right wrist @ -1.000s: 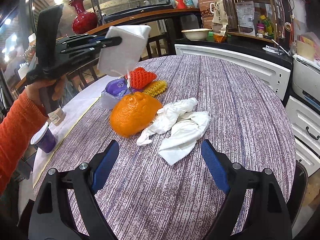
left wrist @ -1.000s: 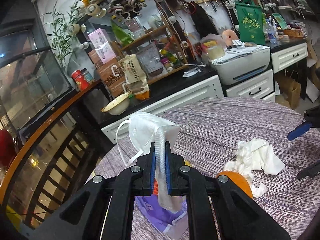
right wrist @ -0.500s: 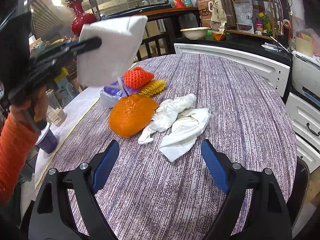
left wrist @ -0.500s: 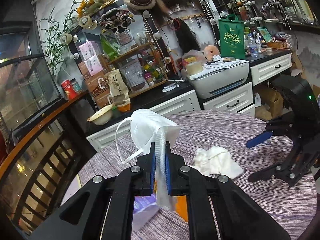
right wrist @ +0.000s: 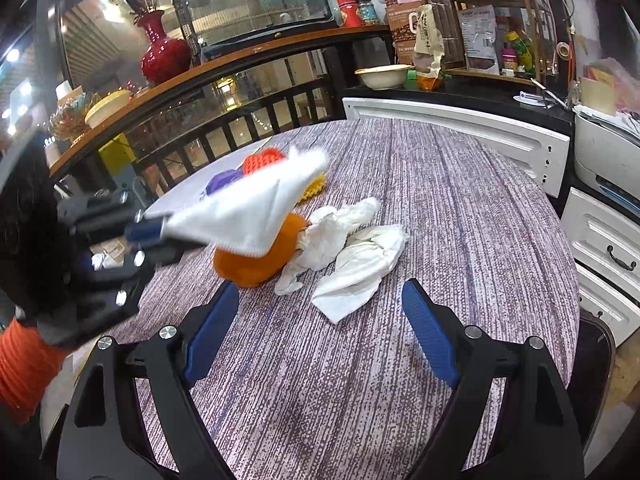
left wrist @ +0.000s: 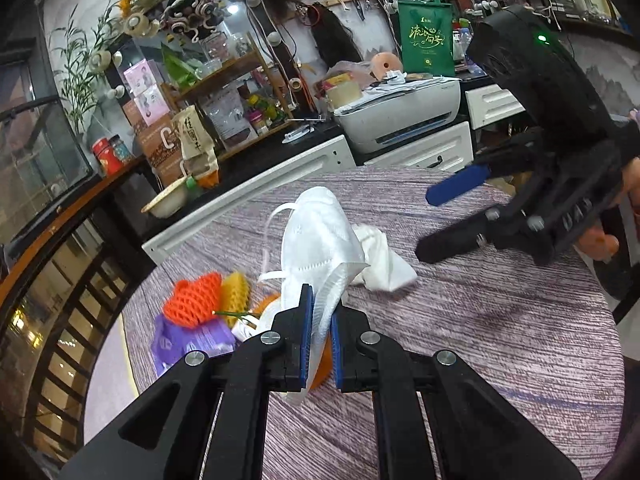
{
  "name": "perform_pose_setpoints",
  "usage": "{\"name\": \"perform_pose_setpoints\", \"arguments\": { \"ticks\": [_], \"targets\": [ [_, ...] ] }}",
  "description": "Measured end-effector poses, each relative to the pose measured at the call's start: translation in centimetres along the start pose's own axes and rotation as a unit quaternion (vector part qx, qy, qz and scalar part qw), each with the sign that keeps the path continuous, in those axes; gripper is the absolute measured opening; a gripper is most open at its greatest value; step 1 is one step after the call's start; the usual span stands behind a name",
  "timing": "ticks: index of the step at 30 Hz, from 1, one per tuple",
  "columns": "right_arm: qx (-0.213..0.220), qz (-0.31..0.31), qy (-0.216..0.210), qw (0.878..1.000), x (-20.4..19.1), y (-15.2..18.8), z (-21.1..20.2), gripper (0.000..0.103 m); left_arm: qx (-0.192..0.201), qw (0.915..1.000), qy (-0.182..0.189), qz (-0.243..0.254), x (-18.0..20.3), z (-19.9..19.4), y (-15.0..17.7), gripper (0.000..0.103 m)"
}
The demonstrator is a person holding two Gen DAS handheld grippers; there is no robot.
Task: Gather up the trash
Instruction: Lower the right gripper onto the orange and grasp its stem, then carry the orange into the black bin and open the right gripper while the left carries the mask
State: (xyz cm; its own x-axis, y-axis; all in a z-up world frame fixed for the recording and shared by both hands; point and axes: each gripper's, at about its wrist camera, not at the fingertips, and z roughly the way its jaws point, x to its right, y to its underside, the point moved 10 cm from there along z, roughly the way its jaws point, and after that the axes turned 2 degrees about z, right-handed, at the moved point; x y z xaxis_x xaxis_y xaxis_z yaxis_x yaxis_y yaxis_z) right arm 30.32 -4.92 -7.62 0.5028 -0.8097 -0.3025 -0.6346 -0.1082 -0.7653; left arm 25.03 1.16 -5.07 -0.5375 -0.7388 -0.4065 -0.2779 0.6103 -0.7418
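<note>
Cluttered shelves and white drawers ring a round table [right wrist: 460, 208] covered in a streaked purple cloth.

Between the blue pads of the left gripper [left wrist: 319, 338] a white face mask [left wrist: 320, 244] is pinched tight, its ear loops hanging loose to the left of the fingers. Just beyond and below those fingers lie an orange [right wrist: 256, 260], red and yellow foam fruit nets [left wrist: 206, 296] and a purple wrapper [left wrist: 188, 340]; crumpled white tissues [right wrist: 352, 248] are spread a little further out, to the right.

Compared with a second ago, the mask has been carried lower and closer over the pile — it now hangs in front of the orange in the right wrist view.

The right gripper [right wrist: 316, 332] is held wide open and empty, the tissues lying just ahead of its fingers. No bin is visible, so the mask's destination cannot be told; the tissues are judged the likely next pick.
</note>
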Motion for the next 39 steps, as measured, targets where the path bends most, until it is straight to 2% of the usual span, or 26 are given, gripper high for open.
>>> {"name": "perform_pose_setpoints", "arguments": {
  "ticks": [3, 7, 10, 14, 23, 25, 29, 30, 33, 34, 37, 39],
  "targets": [
    [0.005, 0.001, 0.004, 1.0, 0.4, -0.3, -0.4, 0.083, 0.01, 0.9996, 0.02, -0.016, 0.8, -2.1, 0.3, 0.009],
    [0.013, 0.007, 0.007, 1.0, 1.0, -1.2, -0.7, 0.083, -0.003, 0.9995, 0.026, 0.019, 3.6, -3.5, 1.7, 0.009],
    [0.025, 0.011, 0.004, 1.0, 0.9, -2.3, -1.0, 0.083, 0.013, 0.9992, 0.036, -0.008, 4.5, -5.3, 2.1, 0.009],
    [0.027, -0.004, 0.002, 1.0, -0.3, -3.9, 0.0, 0.083, 0.029, 0.9965, 0.019, -0.076, 3.3, -7.3, 2.6, 0.009],
    [-0.029, -0.061, -0.029, 0.997, -5.8, -5.7, 7.5, 0.08, 0.026, 0.9893, -0.037, -0.139, 1.2, -10.5, 5.0, 0.009],
    [-0.047, -0.072, -0.031, 0.996, -6.7, -5.8, 9.5, 0.071, 0.027, 0.9862, -0.042, -0.158, 0.9, -11.2, 5.6, 0.009],
    [-0.063, -0.083, -0.026, 0.994, -7.6, -6.0, 12.4, 0.06, 0.026, 0.9826, -0.052, -0.176, 0.3, -12.0, 6.7, 0.009],
    [-0.061, -0.095, -0.021, 0.993, -7.9, -6.1, 12.8, 0.053, 0.025, 0.9817, -0.053, -0.181, 0.2, -12.2, 6.9, 0.009],
    [-0.063, -0.13, -0.006, 0.989, -8.8, -6.0, 13.6, 0.014, 0.029, 0.9789, -0.052, -0.195, -0.2, -12.6, 7.4, 0.009],
    [-0.065, -0.138, -0.007, 0.988, -9.1, -5.8, 13.8, 0.009, 0.032, 0.9778, -0.051, -0.201, -0.3, -12.7, 7.4, 0.009],
    [-0.054, -0.145, 0.002, 0.988, -9.1, -5.8, 13.5, 0.008, 0.034, 0.9751, -0.053, -0.212, -0.6, -12.5, 7.6, 0.009],
    [-0.043, -0.141, -0.007, 0.989, -9.3, -6.0, 12.5, 0.006, 0.036, 0.9735, -0.053, -0.22, -0.6, -12.4, 7.5, 0.009]
  ]
}}
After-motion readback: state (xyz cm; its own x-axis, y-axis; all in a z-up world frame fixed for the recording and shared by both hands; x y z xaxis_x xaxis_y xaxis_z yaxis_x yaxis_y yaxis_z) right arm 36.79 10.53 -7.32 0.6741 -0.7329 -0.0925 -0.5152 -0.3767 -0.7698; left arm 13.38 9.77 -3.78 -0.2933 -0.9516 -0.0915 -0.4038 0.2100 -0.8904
